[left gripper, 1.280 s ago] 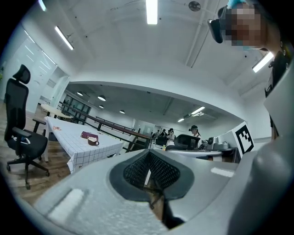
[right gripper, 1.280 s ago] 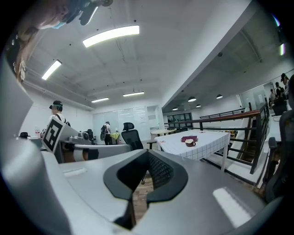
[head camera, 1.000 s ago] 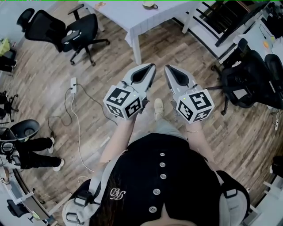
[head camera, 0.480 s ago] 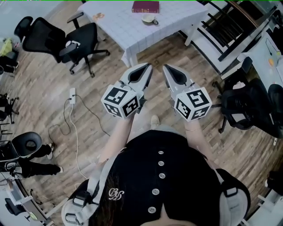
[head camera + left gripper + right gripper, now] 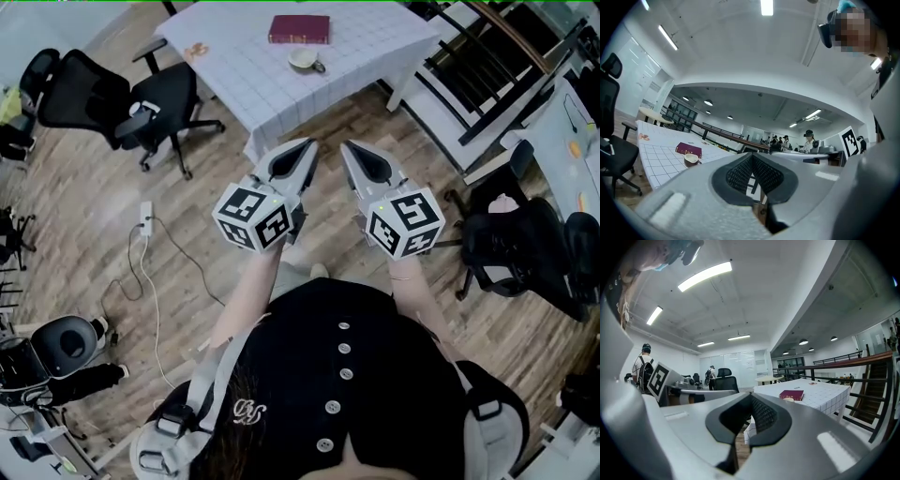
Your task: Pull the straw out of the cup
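Observation:
A small pale cup (image 5: pixel 305 59) stands on the table (image 5: pixel 262 84), which wears a white checked cloth, at the top of the head view. No straw can be made out in it. The cup (image 5: pixel 691 160) lies left of the jaws in the left gripper view; in the right gripper view it (image 5: pixel 789 400) peeks over the jaw's edge. My left gripper (image 5: pixel 307 147) and right gripper (image 5: pixel 348 149) are held side by side, level, short of the table's near edge. Both are shut with nothing in them, as their own views show: left gripper (image 5: pixel 752 158), right gripper (image 5: pixel 751 398).
A dark red book (image 5: pixel 300 28) lies behind the cup. Black office chairs stand left (image 5: pixel 159 94) and right (image 5: pixel 511 234) of me. A power strip with its cable (image 5: pixel 145 214) lies on the wooden floor. A dark railing (image 5: pixel 487 56) runs past the table's right side. People stand far off.
The table has drawn nearer in the head view, and the book and cup have come fully into sight. Both grippers moved toward it together, still shut.

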Demonstrator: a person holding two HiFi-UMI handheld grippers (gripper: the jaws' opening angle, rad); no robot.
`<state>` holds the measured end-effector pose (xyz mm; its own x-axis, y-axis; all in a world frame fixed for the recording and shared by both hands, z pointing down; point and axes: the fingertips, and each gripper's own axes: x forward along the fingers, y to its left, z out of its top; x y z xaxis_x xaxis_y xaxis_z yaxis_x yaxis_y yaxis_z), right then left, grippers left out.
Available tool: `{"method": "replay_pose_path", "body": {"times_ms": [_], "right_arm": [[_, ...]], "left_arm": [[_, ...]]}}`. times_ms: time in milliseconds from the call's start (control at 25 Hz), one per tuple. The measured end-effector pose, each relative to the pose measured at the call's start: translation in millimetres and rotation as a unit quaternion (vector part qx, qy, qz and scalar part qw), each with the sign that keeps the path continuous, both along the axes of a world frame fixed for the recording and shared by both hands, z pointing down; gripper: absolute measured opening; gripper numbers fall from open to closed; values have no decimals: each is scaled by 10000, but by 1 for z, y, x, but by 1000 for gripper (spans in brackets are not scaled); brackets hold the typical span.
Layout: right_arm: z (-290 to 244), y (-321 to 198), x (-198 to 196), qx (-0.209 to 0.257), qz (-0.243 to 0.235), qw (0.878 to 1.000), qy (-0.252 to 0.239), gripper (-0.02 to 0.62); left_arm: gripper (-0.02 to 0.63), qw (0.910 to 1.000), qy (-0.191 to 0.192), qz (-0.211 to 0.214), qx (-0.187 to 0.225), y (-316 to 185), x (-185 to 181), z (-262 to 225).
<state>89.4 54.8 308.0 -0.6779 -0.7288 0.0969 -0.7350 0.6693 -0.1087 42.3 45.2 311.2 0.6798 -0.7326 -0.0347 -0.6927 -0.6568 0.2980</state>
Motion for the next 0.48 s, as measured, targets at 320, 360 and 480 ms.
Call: {"method": "replay_pose_path", "body": {"times_ms": [320,360,480], "right_arm": [[19,-16,-4,-229,-48,9997,-20,0],[20,-18,-6,-233,-60,9997,-18,0],[22,-30,-11,-227,-73,9997,-24,0]], "left_arm": [[-3,9998,-27,23,-179,-23,-3,15],[-3,9998,-34,38,-188,-26,-3,16],[-3,9998,-14,62,-212,-40,-6,20]]}}
